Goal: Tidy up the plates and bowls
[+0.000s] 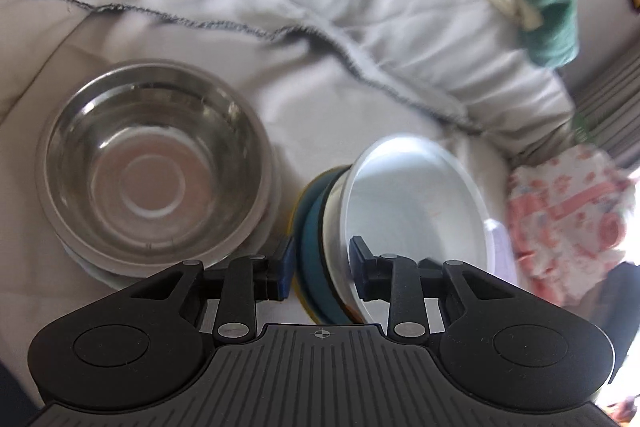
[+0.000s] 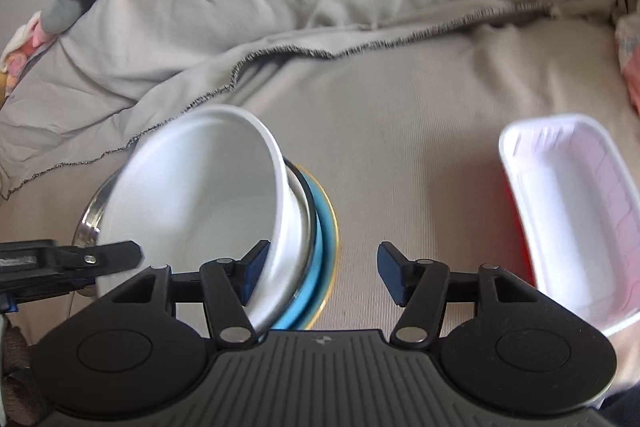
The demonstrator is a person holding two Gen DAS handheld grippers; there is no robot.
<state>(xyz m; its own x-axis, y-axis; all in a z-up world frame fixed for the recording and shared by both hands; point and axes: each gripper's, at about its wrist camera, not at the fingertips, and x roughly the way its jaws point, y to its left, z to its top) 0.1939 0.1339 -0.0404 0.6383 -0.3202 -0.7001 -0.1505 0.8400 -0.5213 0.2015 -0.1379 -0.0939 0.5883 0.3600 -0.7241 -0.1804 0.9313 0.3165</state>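
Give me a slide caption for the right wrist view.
Right gripper open beside a tilted white bowl stacked on a blue plate, white tray at right.

The left hand-held gripper (image 1: 320, 269) is angling down at the stack of bowls (image 1: 400, 211), clamping its near rims. The right hand-held gripper (image 2: 320, 273) is angling down just beside that stack, jaws spread, holding nothing.

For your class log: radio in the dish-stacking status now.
Left gripper shut on tilted stack edge. Right gripper open, empty. White bowl on top. Nothing blocking.
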